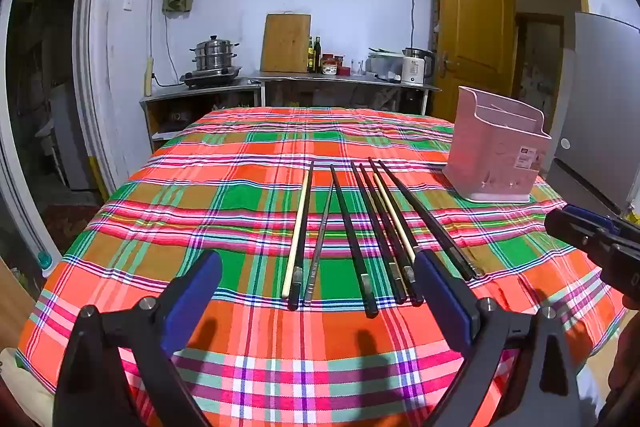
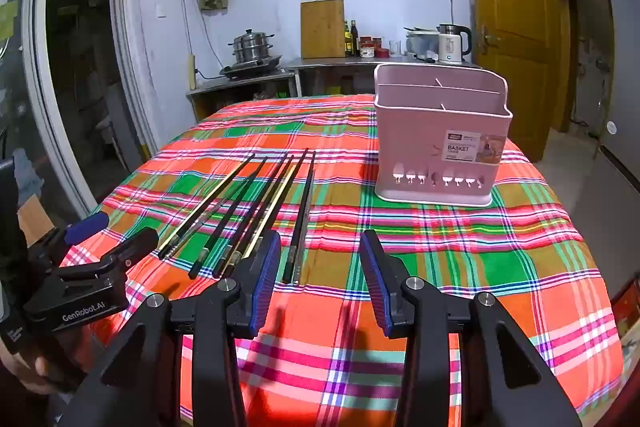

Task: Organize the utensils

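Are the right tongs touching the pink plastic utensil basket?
Apart. The right wrist view shows the right tongs open over bare plaid tablecloth, with the pink plastic utensil basket standing well beyond them.

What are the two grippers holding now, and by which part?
Nothing is held. The left gripper and the right gripper both have open, empty jaws above the tablecloth; the chopsticks all lie on it.

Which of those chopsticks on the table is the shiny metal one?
The metal chopstick is the thin grey one, third from the left in the left camera's view, just right of the pale wooden and black pair. All the others are black or pale wood.
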The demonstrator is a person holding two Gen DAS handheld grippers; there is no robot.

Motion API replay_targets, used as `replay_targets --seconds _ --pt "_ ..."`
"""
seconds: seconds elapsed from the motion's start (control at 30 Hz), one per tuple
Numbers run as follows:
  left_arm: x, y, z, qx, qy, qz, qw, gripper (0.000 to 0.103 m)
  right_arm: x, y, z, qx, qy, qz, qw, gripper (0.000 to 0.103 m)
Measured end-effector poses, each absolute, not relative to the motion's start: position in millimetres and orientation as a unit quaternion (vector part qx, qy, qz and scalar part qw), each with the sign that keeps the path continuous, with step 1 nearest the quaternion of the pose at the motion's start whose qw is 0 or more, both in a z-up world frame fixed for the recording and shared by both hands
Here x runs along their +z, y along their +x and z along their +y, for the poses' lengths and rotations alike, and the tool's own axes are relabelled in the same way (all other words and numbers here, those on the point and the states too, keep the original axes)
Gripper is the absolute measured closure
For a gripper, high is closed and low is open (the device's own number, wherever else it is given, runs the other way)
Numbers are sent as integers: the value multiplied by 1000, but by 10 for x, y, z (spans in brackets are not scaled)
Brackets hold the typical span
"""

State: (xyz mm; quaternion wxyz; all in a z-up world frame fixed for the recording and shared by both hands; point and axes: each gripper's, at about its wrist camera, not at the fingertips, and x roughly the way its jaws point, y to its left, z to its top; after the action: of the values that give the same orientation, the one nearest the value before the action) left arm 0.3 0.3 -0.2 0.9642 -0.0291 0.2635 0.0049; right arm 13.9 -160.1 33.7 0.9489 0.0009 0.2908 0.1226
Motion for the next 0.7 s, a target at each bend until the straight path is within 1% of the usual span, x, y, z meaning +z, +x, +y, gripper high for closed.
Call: replay_targets --seconds 0.7 --pt "64 -31 -57 -8 -25 252 967 5 328 143 -1616 121 0 288 950 61"
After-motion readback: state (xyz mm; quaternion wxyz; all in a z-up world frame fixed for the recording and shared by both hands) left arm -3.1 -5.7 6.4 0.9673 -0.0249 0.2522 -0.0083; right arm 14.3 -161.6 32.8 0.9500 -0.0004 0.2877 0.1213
